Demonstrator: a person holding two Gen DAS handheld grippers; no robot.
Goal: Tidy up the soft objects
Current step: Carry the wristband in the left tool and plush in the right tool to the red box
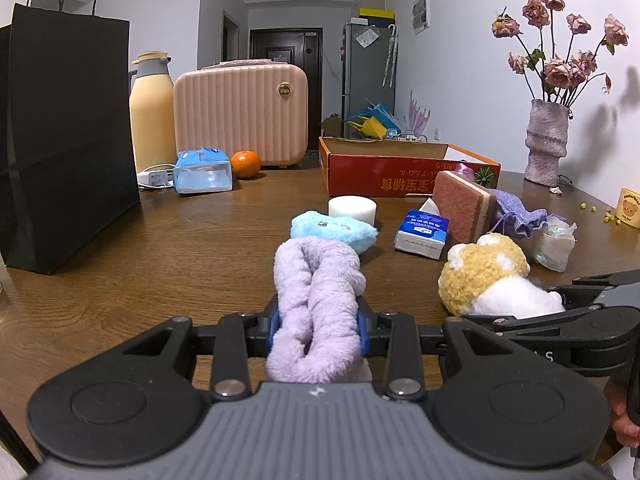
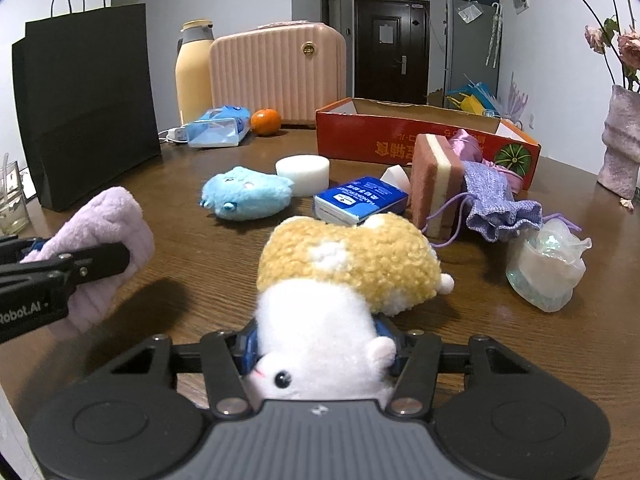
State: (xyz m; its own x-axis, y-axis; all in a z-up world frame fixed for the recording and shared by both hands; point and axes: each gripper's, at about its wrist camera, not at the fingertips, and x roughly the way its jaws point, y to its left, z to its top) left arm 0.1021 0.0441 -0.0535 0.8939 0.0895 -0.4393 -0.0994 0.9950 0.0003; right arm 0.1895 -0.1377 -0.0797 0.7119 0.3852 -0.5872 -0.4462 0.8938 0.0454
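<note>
- The left gripper (image 1: 319, 332) was pinching a lilac fluffy cloth (image 1: 316, 300) — the folded plush filled the gap between its blue pads, and its far end nearly reached the blue plush toy (image 1: 334, 234).
- The right gripper (image 2: 319, 346) had a yellow-and-white hamster plush (image 2: 344, 280) between its pads; the blue pads pressed on the white body near the head, the face turned toward the camera, the yellow back lying on the wooden table (image 2: 520, 340).
- From the right wrist view, the left gripper and its lilac cloth sat at the left edge, apart from the hamster.
- Behind the hamster on the table lay the blue plush toy, a white foam disc (image 2: 303, 173), a blue tissue pack (image 2: 362, 199), an upright pink sponge (image 2: 434, 184) and a purple drawstring pouch (image 2: 500, 206).
- A red cardboard box (image 2: 400, 142) stood open further back, just behind the sponge.
</note>
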